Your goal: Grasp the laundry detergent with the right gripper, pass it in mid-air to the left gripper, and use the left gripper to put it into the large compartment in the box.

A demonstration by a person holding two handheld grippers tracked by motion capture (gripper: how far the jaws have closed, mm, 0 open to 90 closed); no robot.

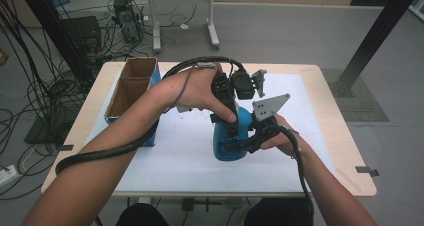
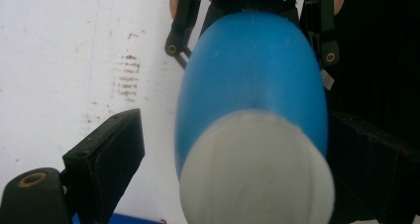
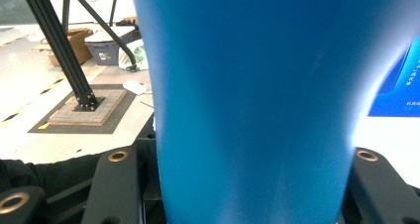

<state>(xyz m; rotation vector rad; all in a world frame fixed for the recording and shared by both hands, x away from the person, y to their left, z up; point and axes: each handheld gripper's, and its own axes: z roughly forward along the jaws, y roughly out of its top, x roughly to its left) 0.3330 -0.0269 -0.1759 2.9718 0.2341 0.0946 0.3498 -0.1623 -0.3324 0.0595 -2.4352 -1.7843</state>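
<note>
A blue bottle [image 1: 226,152] stands upright on the white mat [image 1: 170,161]. My right gripper [image 1: 241,146] comes in level from the right and is shut on the bottle's body; in the right gripper view its jaws [image 3: 242,157] press both sides of the blue wall [image 3: 257,85]. My left gripper [image 1: 228,127] points down over the bottle's top. In the left gripper view its jaws [image 2: 237,140] flank the white cap [image 2: 255,174]. The left finger [image 2: 106,154] stands clear of the cap, so this gripper is open. The right gripper's fingers [image 2: 173,35] clasp the bottle farther down.
A cardboard box [image 1: 131,88] with two open compartments and a blue side stands at the table's left. The mat has brown smudges [image 2: 128,78]. Bare wood table edge [image 1: 345,151] runs on the right. Cables and a black frame post [image 1: 372,36] are on the floor beyond.
</note>
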